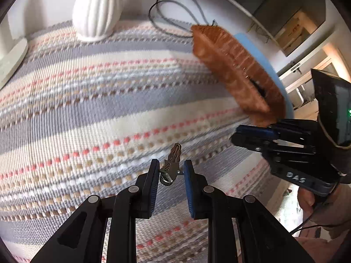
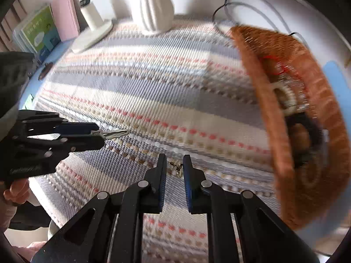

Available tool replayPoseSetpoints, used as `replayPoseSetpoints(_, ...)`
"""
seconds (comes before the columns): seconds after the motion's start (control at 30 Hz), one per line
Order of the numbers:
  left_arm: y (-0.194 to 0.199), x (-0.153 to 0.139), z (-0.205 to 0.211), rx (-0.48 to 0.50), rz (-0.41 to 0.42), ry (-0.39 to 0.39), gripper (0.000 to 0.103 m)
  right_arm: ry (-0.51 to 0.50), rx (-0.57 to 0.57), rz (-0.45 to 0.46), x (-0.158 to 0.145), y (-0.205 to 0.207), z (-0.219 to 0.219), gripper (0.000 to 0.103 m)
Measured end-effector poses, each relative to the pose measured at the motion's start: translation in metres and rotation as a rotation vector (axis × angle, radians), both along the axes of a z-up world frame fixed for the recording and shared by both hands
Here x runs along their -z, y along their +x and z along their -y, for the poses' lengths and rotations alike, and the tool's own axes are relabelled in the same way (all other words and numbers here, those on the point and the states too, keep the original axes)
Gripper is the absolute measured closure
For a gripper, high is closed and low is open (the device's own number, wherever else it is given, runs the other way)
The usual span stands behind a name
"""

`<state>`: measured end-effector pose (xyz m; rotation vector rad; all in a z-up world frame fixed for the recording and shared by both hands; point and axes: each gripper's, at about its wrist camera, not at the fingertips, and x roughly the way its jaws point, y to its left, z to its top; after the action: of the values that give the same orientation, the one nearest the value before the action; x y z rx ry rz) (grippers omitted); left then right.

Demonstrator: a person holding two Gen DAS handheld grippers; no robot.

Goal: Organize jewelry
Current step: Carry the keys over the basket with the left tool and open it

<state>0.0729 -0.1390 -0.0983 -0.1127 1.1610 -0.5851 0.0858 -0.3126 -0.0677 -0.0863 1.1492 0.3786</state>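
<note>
Two grippers hang over the striped mat (image 1: pixel 92 100). In our left gripper (image 1: pixel 170 168) the jaws stand narrow, pinching a silver hair clip (image 1: pixel 171 164) by its hinge end; its long axis runs straight out past the tips, wavy end pointing away from us. Our right gripper (image 2: pixel 173 164) also stands narrow, a small silver earring (image 2: pixel 178 168) between the pads, post lying crosswise. Further right sits the wicker basket (image 2: pixel 269 131), blurred, with jewelry inside. A white vase (image 1: pixel 97 6) stands at the mat's far edge.
</note>
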Motion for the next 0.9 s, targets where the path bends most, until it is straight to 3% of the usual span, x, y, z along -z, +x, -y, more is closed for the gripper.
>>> replayPoseSetpoints(0.2,0.015,-0.035,0.028,0.040,0.076,-0.036,0.080,0.058,0.097,0.043,-0.043,-0.006,0.041,0.087)
replayPoseSetpoints(0.43,0.031,-0.085,0.084,0.122,0.182,-0.095,0.080,0.017,0.285,0.155,-0.087,-0.001,0.128,0.087)
replayPoseSetpoints(0.6,0.054,-0.095,0.136,0.176,0.213,-0.110,0.080,0.030,0.378,0.135,-0.077,0.011,0.174,0.087)
replayPoseSetpoints(0.9,0.101,-0.057,0.192,0.152,0.144,-0.063,0.080,0.114,0.434,0.016,-0.020,0.045,0.192,0.087)
